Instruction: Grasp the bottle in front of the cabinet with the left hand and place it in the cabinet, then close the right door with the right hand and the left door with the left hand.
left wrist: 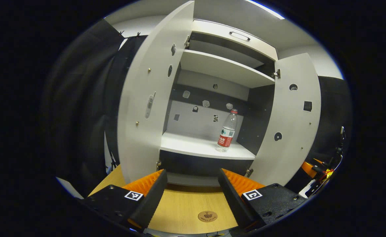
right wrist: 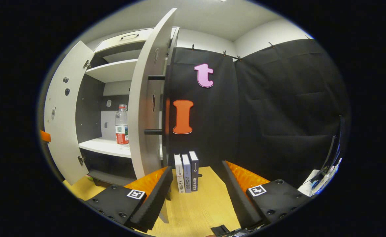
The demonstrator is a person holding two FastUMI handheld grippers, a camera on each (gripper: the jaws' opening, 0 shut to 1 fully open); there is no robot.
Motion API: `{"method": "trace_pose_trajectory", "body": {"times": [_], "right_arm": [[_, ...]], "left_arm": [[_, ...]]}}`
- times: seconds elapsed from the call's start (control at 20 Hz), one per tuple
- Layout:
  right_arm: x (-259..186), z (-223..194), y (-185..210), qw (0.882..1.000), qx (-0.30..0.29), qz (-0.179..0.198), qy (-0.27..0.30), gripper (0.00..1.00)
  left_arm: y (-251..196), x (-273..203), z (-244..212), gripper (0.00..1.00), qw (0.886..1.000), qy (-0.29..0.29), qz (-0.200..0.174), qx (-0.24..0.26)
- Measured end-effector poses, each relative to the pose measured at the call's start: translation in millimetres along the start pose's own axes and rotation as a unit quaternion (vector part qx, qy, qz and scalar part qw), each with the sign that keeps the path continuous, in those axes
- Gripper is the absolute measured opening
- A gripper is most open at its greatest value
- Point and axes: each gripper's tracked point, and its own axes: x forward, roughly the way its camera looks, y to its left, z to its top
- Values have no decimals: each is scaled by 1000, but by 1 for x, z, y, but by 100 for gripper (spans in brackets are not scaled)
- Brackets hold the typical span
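A clear water bottle (left wrist: 226,131) with a red cap and red label stands upright on the right part of the cabinet's lower shelf (left wrist: 193,146). Both grey doors stand wide open, the left door (left wrist: 146,98) and the right door (left wrist: 291,121). My left gripper (left wrist: 192,174) is open and empty, low over the table in front of the cabinet. In the right gripper view the bottle (right wrist: 121,126) shows between the left door (right wrist: 59,115) and the right door (right wrist: 146,115), which I see nearly edge-on. My right gripper (right wrist: 196,168) is open and empty, just right of that door.
Three books (right wrist: 186,172) stand upright on the wooden table (right wrist: 209,200) beside the cabinet, against the black cloth wall. The cabinet has an upper shelf (left wrist: 225,67) and a top drawer with a handle (left wrist: 239,36). Cables and gear lie at the far right (left wrist: 321,171).
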Motion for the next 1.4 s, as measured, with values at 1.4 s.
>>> {"method": "trace_pose_trajectory", "body": {"times": [1.4], "right_arm": [[50,10,208,988,-11,157,-3,87]], "left_arm": [[108,-71,23,94,998,-44,54,-8]]}}
